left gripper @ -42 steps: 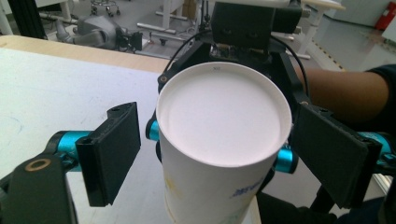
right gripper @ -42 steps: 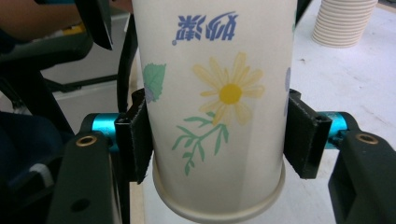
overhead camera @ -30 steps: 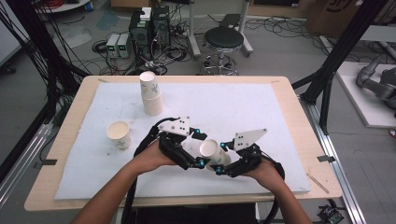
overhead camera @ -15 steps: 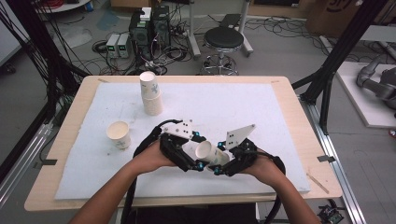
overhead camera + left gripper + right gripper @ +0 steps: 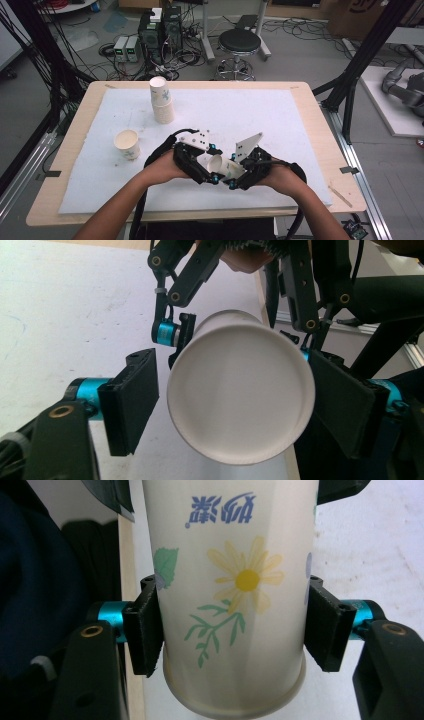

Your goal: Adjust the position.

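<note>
Both grippers, left point(image 5: 212, 170) and right point(image 5: 235, 172), meet at a paper cup point(image 5: 220, 165).

Three groups of paper cups are showing: one held cup point(image 5: 220, 165) between the jaws, one single cup point(image 5: 126, 143) and one cup stack point(image 5: 161, 100) lying beyond them.

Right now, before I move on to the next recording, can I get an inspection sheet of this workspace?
Surface: white mat on a wooden table.
Job's things: flowered paper cup held on its side between both grippers; stack of cups upright at the back left; single cup upright at the left.
Clutter: nothing seen.
Grippers: right gripper shut on the flowered paper cup near its rim; left gripper has just been closing around the cup's base end, left pad apart from it, right pad's contact unclear.
Cables: black cable loops behind the left gripper.
Surroundings: stool, electronics boxes and floor cables beyond the table.
</note>
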{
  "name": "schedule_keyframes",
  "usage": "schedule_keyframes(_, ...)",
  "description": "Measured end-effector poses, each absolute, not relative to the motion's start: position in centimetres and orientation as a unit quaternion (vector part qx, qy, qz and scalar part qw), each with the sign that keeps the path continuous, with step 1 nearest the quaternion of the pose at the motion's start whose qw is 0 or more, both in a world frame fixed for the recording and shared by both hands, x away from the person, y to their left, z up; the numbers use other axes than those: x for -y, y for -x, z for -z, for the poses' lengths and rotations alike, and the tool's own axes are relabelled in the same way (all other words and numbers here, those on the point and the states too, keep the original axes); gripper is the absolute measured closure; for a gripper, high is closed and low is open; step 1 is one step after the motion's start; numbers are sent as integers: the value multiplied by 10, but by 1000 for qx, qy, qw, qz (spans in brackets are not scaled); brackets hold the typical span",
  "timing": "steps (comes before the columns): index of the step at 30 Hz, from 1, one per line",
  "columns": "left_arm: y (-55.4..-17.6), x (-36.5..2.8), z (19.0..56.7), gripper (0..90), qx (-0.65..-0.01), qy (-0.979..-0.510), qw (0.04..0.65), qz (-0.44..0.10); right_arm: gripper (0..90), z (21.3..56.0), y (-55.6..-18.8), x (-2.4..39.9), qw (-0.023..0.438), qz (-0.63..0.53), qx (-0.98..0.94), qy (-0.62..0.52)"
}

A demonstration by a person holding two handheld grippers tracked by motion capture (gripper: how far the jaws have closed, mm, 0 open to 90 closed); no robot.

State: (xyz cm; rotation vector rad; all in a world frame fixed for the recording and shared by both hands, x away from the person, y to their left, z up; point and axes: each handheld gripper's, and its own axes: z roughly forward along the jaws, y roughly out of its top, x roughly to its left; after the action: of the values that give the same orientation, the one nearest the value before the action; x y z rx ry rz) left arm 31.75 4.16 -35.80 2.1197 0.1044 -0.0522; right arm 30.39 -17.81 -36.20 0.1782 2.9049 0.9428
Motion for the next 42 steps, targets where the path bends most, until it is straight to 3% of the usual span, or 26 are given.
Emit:
schedule_keyframes(10,-319,-40,361,354,-33,-879,474,35,352,362,-304,172,36,-275,-960,-47)
schedule_keyframes(17,-318,-41,361,370,-25,-879,475,25,315,364,-303,172,46,-272,-960,-42)
schedule_keyframes(21,-318,-46,359,372,-28,-864,502,20,200,362,-302,182,46,-325,-942,-64)
schedule_keyframes(31,-318,-59,366,372,-32,-831,555,26,199,361,-293,215,63,-476,-871,-100)
schedule_keyframes(42,-319,-66,377,371,-47,-806,589,20,199,380,-289,234,75,-533,-832,-131)
